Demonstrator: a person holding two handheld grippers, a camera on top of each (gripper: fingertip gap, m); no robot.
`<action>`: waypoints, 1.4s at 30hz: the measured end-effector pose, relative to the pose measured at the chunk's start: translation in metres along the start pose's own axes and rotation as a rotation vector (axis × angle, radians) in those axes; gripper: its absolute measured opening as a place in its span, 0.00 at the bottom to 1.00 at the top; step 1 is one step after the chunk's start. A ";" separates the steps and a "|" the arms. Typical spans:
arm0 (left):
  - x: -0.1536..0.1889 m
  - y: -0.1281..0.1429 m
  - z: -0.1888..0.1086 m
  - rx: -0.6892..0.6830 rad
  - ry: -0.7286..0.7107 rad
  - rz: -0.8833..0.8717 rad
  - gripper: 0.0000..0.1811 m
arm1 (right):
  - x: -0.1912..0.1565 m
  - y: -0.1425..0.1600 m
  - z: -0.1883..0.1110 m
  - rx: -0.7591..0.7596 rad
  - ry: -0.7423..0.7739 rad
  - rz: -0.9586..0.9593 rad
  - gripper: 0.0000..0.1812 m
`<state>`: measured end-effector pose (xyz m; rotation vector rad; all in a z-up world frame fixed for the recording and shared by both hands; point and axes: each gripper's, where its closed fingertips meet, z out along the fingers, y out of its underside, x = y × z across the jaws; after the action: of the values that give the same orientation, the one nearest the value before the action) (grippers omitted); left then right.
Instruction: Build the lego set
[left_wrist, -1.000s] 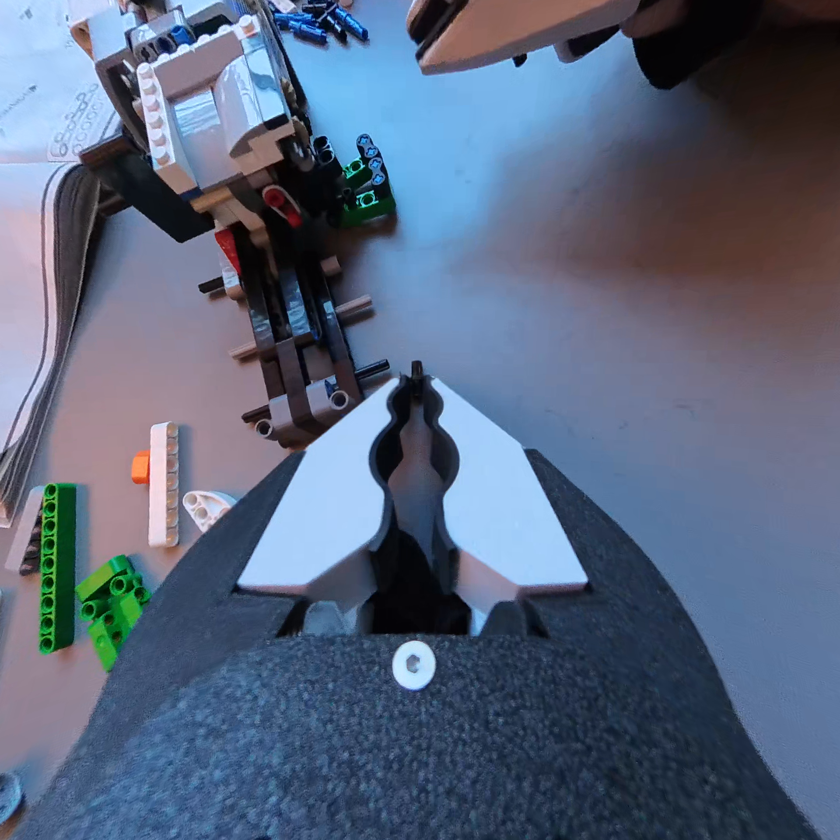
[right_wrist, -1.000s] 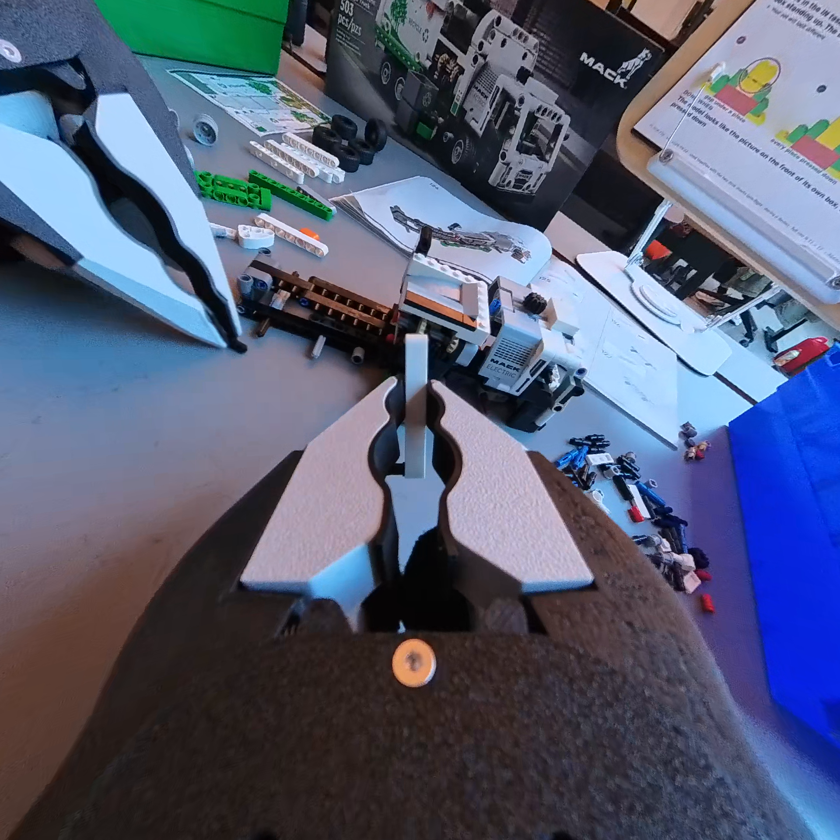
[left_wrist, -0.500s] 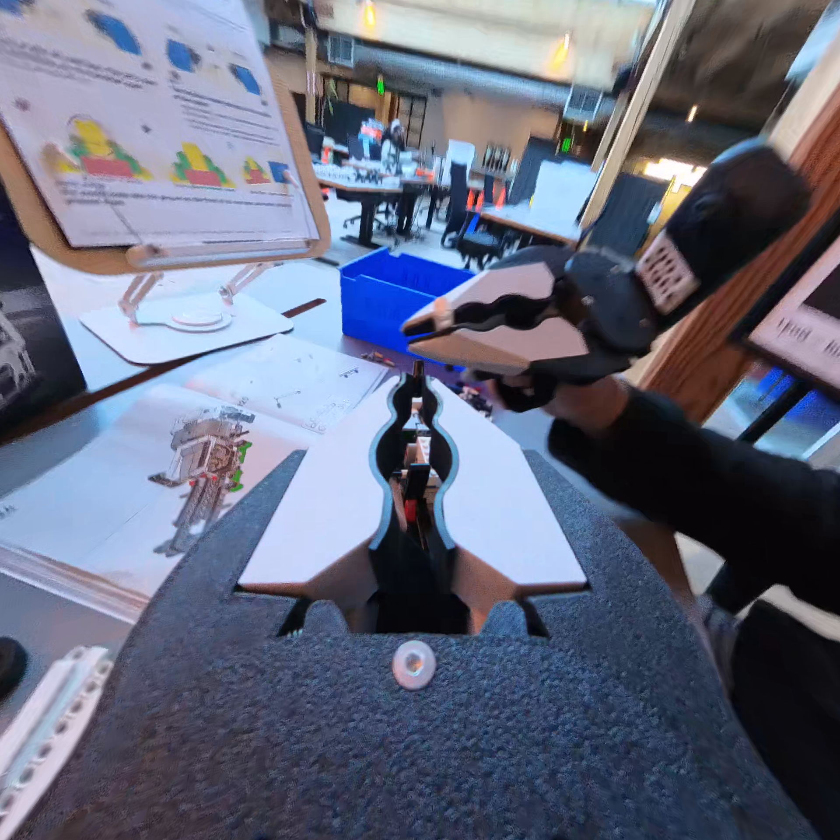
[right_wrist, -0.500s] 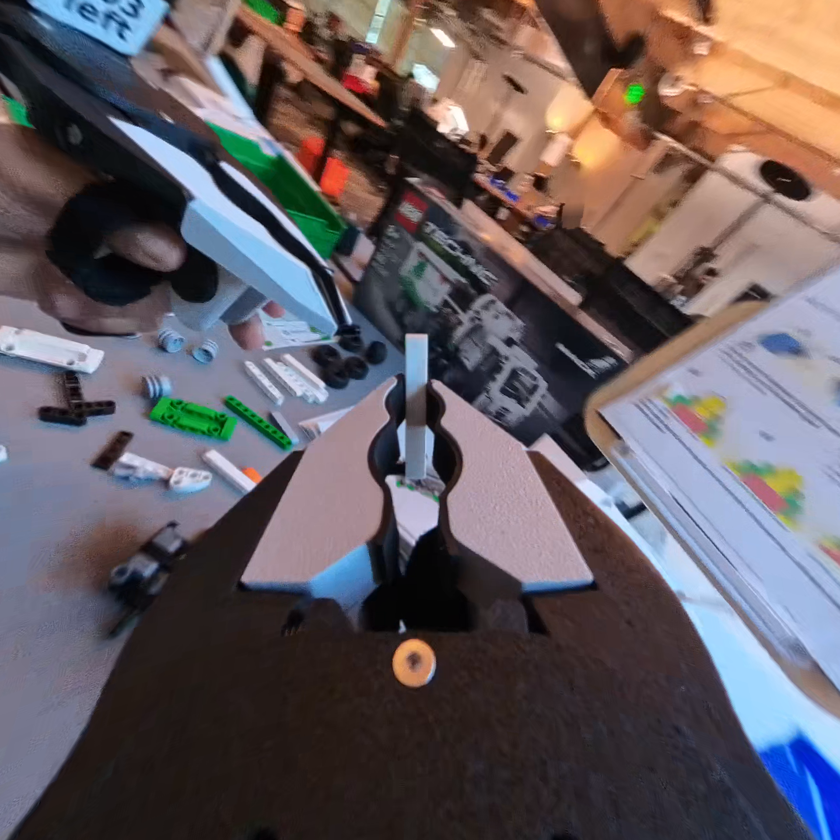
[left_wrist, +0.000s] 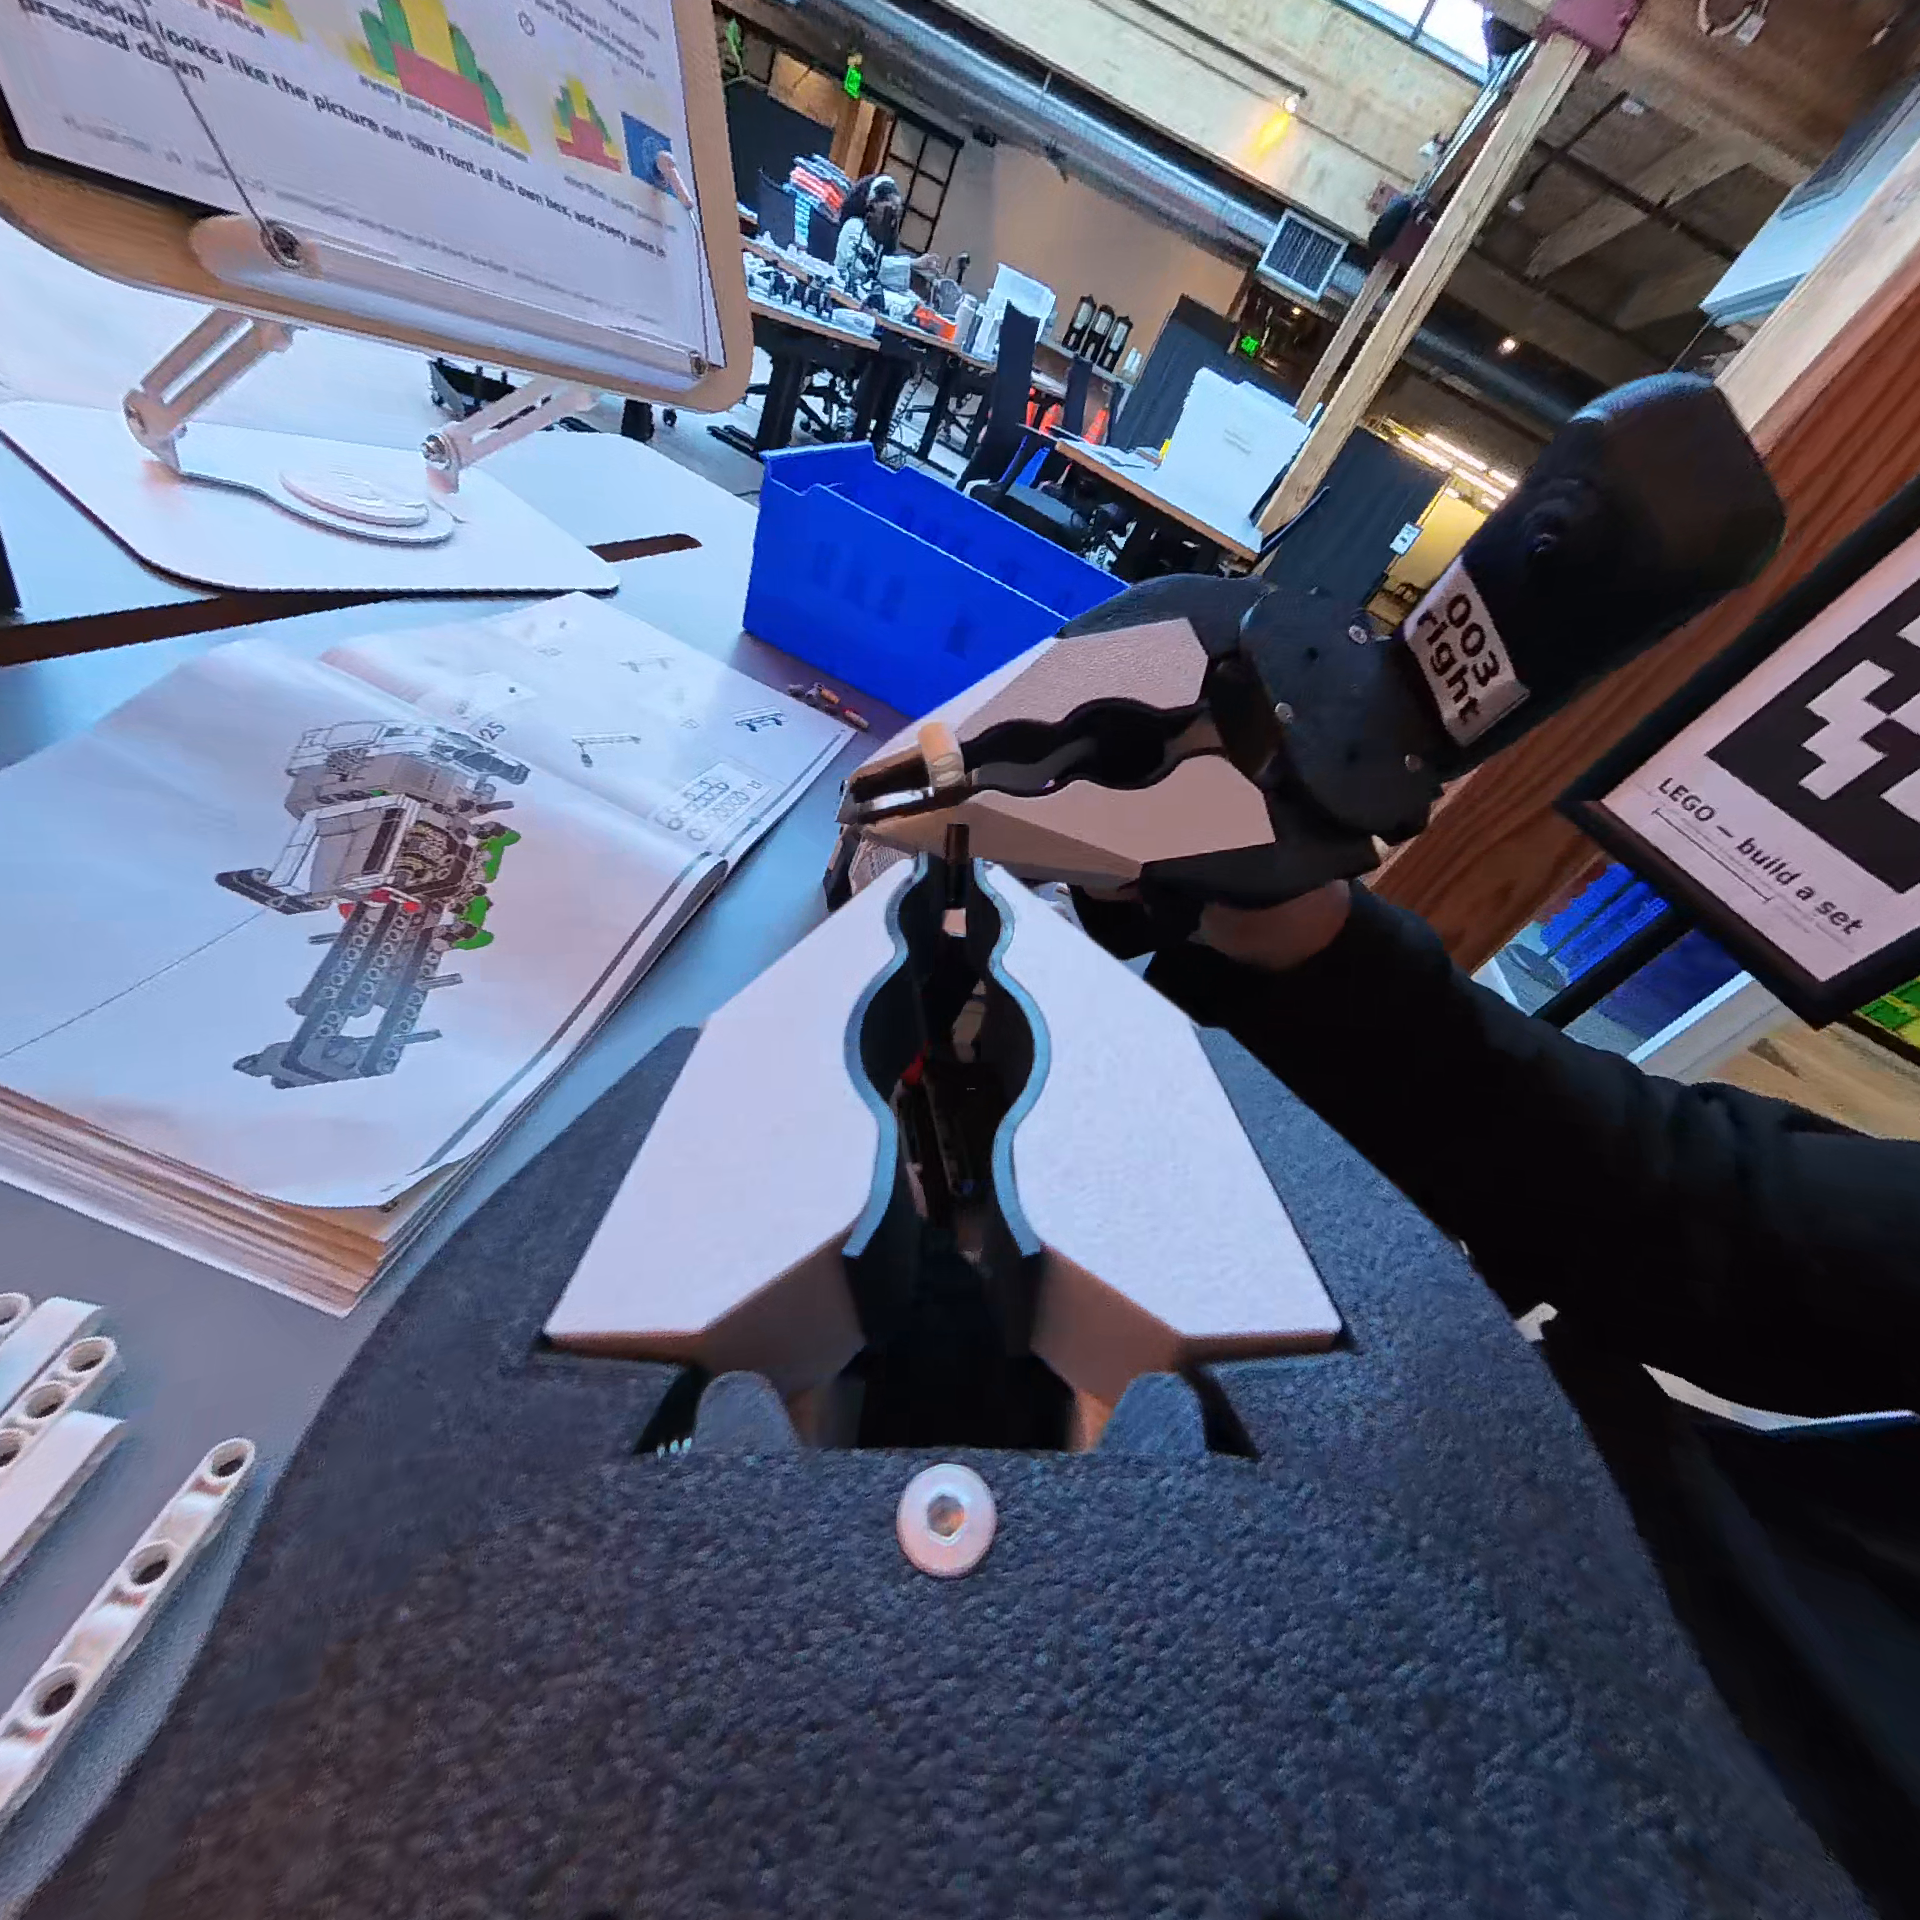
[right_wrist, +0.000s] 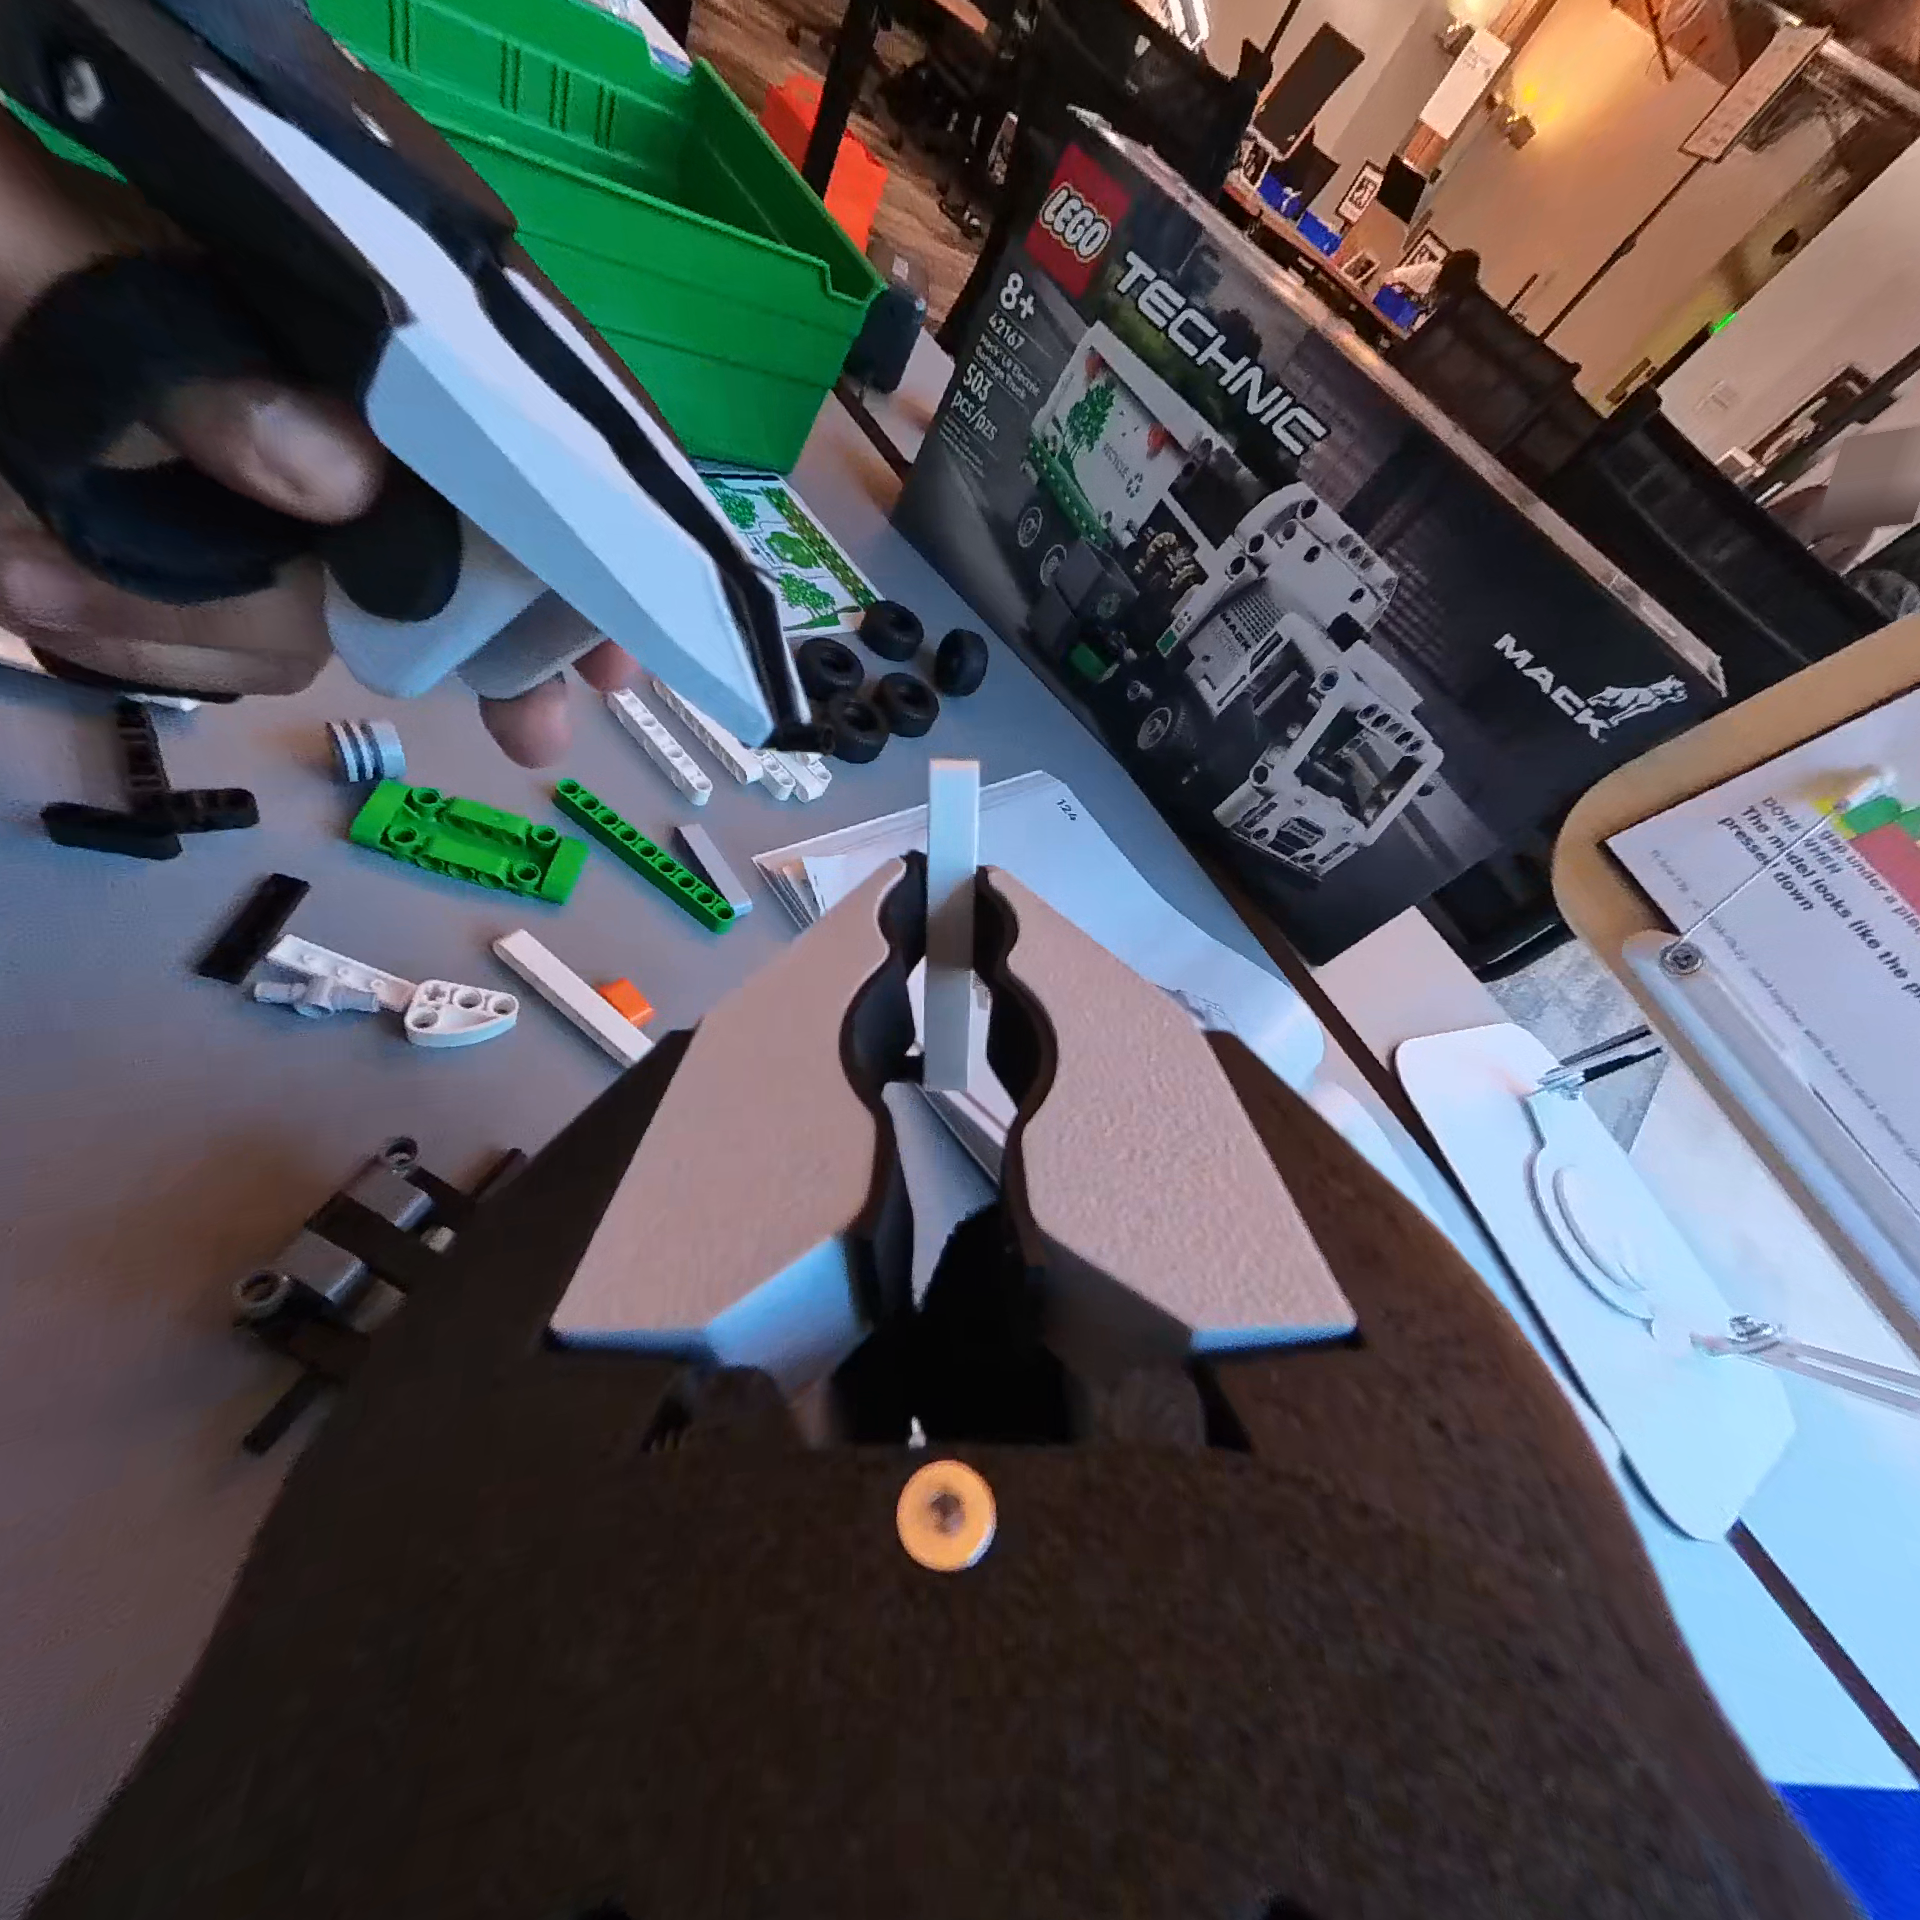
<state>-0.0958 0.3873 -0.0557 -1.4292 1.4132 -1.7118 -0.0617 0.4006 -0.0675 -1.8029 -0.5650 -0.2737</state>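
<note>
Both grippers are up off the grey table (right_wrist: 125, 1091), facing each other. The left gripper (left_wrist: 951, 891) is pinched nearly closed on a thin black pin (left_wrist: 954, 847) that pokes out past its tips. The right gripper (right_wrist: 951, 883) is clamped on a flat white piece (right_wrist: 951, 925), held on edge and standing up between the fingers. In the left wrist view that white piece shows as a pale end at the right gripper's tips, just above the pin.

The part-built chassis (right_wrist: 332, 1257) lies on the table, below and left of the right gripper. Loose green, white and black parts and small tyres (right_wrist: 883, 675) lie beyond it, near the open instruction booklet (left_wrist: 395, 852) and the set's box (right_wrist: 1247, 540).
</note>
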 end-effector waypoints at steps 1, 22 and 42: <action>0.000 0.000 0.000 -0.002 -0.003 0.001 0.01 | -0.001 -0.001 0.000 0.006 -0.003 0.013 0.04; -0.005 -0.001 0.001 0.021 -0.021 -0.062 0.01 | -0.009 0.002 0.010 -0.036 0.029 -0.062 0.04; -0.017 -0.004 0.006 0.140 -0.096 -0.169 0.01 | -0.004 0.002 0.017 -0.067 0.132 0.006 0.04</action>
<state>-0.0842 0.4012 -0.0596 -1.5669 1.1264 -1.7804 -0.0658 0.4153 -0.0765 -1.8358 -0.4616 -0.4087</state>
